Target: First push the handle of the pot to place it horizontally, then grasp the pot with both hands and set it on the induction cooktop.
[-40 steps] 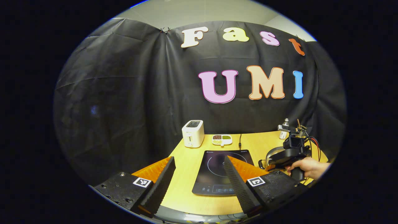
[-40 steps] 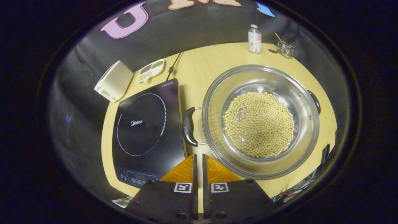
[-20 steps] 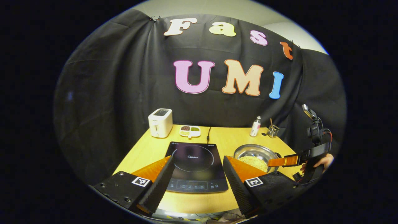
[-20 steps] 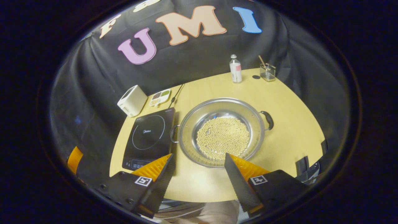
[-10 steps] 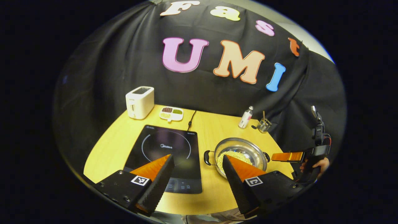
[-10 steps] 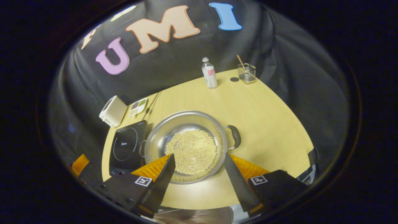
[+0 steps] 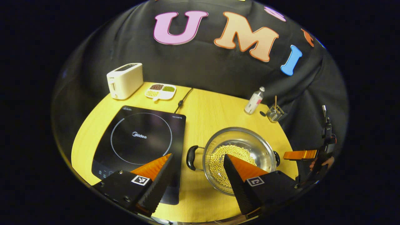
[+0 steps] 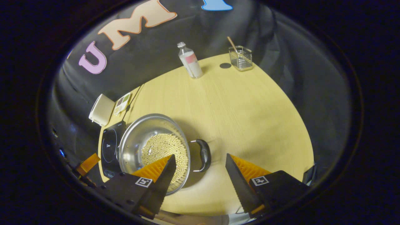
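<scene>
- In the left gripper view, the pot (image 7: 239, 156) stands on the wooden table (image 7: 212, 112) at lower right of centre, just beside the right edge of the induction cooktop (image 7: 140, 140); a layer of pale round beans (image 7: 218, 156) covers its bottom.
- The pot's left handle (image 7: 190, 157) points toward the cooktop, and its right handle (image 8: 203, 155) sits in the lower middle of the right gripper view.
- The left gripper (image 7: 198, 170) is held above the table with its jaws spread wide, holding nothing.
- The right gripper (image 8: 200, 172) is likewise wide open and empty, with the right handle seen between its fingers.
- At upper left of the left gripper view, a divided dish (image 7: 160, 91) holds dark, green and pale grains in separate compartments, beside a toaster (image 7: 124, 80).
- At the far right edge of the table, a bottle (image 7: 254, 100) stands near a clear cup (image 7: 275, 113) with a stick in it.
</scene>
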A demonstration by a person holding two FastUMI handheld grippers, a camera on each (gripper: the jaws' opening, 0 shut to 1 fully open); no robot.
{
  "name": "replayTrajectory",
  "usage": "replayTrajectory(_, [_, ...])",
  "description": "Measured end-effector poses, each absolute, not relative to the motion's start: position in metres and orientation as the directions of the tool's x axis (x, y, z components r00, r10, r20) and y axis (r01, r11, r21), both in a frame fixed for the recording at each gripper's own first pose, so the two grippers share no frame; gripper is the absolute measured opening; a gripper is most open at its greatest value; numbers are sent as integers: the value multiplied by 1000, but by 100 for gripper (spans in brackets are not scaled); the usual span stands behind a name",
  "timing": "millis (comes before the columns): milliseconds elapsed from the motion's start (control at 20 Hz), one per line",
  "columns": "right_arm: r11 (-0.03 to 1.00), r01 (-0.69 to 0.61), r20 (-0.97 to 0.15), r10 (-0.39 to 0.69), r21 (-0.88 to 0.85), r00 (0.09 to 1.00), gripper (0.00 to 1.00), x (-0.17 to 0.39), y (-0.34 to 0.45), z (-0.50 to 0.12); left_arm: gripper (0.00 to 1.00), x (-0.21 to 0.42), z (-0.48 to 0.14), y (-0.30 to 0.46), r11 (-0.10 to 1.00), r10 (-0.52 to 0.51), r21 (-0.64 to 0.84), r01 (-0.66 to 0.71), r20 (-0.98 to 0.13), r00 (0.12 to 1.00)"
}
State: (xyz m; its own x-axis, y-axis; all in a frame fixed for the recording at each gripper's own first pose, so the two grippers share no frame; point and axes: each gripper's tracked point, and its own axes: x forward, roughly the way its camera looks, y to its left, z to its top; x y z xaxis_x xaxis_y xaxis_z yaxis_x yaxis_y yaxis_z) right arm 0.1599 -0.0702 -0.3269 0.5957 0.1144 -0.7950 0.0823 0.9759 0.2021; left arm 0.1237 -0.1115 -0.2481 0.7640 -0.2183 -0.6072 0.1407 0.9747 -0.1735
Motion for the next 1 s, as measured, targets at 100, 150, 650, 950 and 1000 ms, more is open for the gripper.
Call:
replayTrajectory(100, [977,58,-819,139,205,557,94,169,-72,-340,97,130,-267,-114,979,-200,-160,125,-652,731])
replayTrajectory(150, [977,45,-829,151,207,539,94,174,-72,-348,97,134,-274,-114,981,-193,-154,120,-670,717])
replayTrajectory(650, [961,-8,-879,256,276,401,98,186,-63,-383,96,159,-319,-125,979,-203,-172,110,-763,614])
replayTrajectory(950, [955,-16,-889,283,298,361,89,191,-56,-393,96,165,-333,-130,980,-196,-147,131,-799,568])
replayTrajectory(1000, [954,-18,-891,286,299,353,86,191,-55,-396,96,166,-337,-130,980,-196,-144,136,-807,557])
